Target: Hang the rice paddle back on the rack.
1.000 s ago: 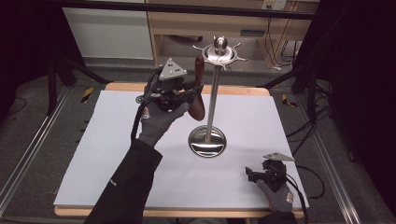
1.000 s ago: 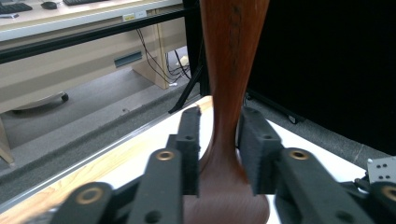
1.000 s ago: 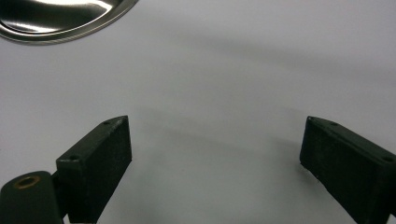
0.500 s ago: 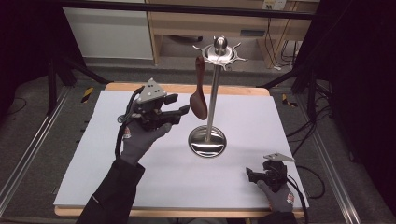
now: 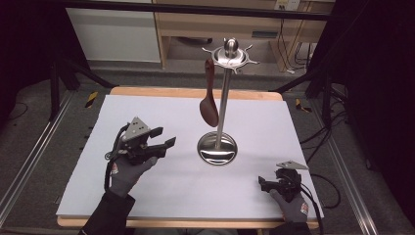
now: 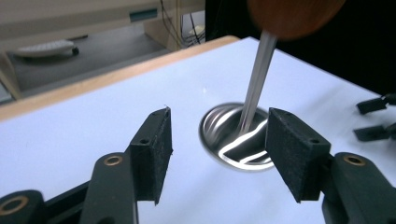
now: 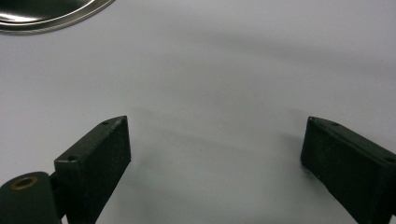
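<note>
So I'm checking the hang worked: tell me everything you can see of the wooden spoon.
The wooden spoon is dark reddish-brown and looks like wood, with a slim handle and a broad oval bowl. It hangs roughly upright, bowl down, its handle top at a hook of the metal stand, beside the pole and clear of the table. Nothing else touches it. In the left gripper view its blurred bowl shows at the top edge.

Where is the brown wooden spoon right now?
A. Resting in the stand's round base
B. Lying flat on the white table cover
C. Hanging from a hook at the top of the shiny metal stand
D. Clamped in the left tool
C: in the high view the brown wooden spoon hangs bowl-down from a hook of the shiny metal stand, while the left tool sits apart from it, with nothing between its jaws.
</note>
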`<state>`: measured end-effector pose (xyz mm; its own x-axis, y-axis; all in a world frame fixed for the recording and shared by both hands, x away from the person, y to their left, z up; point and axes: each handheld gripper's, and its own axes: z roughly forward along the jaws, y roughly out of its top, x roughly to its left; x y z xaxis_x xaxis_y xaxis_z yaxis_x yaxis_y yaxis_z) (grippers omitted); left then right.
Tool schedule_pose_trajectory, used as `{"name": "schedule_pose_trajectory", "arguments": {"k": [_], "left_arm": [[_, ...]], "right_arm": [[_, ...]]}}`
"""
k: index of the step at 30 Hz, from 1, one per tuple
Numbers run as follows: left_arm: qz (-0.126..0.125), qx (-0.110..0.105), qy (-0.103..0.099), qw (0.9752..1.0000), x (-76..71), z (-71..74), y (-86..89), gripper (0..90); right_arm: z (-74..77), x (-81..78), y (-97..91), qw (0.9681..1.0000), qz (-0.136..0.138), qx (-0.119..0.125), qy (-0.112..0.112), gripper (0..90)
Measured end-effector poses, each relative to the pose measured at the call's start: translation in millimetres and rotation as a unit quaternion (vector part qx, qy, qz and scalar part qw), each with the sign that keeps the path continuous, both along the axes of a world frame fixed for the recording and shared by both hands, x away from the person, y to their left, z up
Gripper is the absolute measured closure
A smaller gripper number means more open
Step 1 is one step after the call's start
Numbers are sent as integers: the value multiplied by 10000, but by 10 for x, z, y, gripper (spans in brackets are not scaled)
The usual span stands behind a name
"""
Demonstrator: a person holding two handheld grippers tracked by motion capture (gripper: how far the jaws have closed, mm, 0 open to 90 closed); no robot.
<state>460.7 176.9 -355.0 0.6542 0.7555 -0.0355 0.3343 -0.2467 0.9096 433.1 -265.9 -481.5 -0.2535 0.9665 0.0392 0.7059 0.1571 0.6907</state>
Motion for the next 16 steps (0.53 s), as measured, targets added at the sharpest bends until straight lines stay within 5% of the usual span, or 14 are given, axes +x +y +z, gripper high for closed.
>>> {"name": "schedule_pose_trajectory", "arguments": {"k": [10,16], "left_arm": [[427,141,457,9979,-112,-528,394,389],[695,215,624,9954,-141,-727,561,382]], "right_arm": [[-13,-5,-16,9999,-50,-149,28,89],[-16,-5,-15,9998,-50,-175,43,88]]}}
